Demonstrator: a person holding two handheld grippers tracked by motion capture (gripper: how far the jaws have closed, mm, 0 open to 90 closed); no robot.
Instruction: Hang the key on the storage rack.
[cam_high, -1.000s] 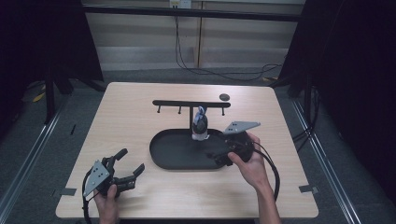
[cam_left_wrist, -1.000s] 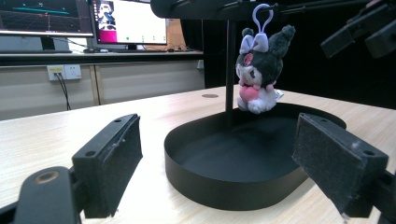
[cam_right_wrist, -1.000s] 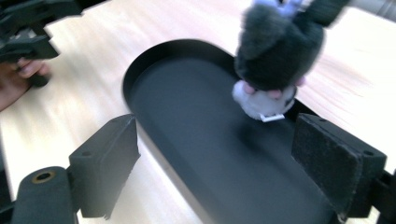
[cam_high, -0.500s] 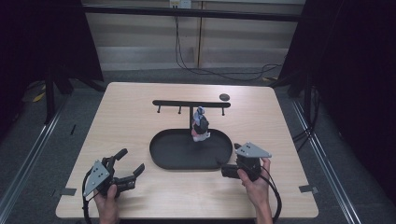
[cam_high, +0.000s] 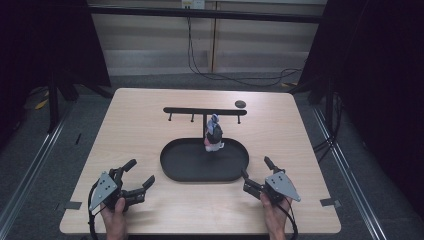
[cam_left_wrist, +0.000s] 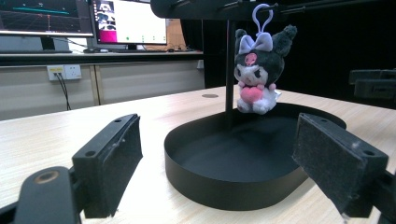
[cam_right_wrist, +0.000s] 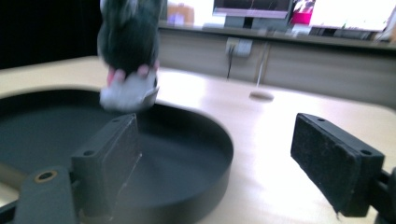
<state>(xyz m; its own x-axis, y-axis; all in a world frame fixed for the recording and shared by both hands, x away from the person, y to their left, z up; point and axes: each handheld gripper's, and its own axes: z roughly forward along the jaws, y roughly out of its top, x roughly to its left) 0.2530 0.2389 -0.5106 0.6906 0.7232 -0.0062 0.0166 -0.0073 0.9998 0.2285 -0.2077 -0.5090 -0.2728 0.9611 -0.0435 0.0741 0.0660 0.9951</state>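
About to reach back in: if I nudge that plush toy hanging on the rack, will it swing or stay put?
The plush toy hangs from a thin loop above the tray, so it would probably swing. It looks soft and light, likely squashing under the pads.

plush keychain (cam_high: 214, 133): small dark-eared doll, lilac bow, white body, pink heart at its chest (cam_left_wrist: 259, 74)
state: hanging by a lilac loop from the bar of the black stand (cam_high: 202, 111), upright, facing the left gripper view
place: over the 12 o'clock rim of the black oval tray (cam_high: 180, 167), just beside the stand's post, feet clear of the tray floor
right gripper view: blurred (cam_right_wrist: 128, 51)
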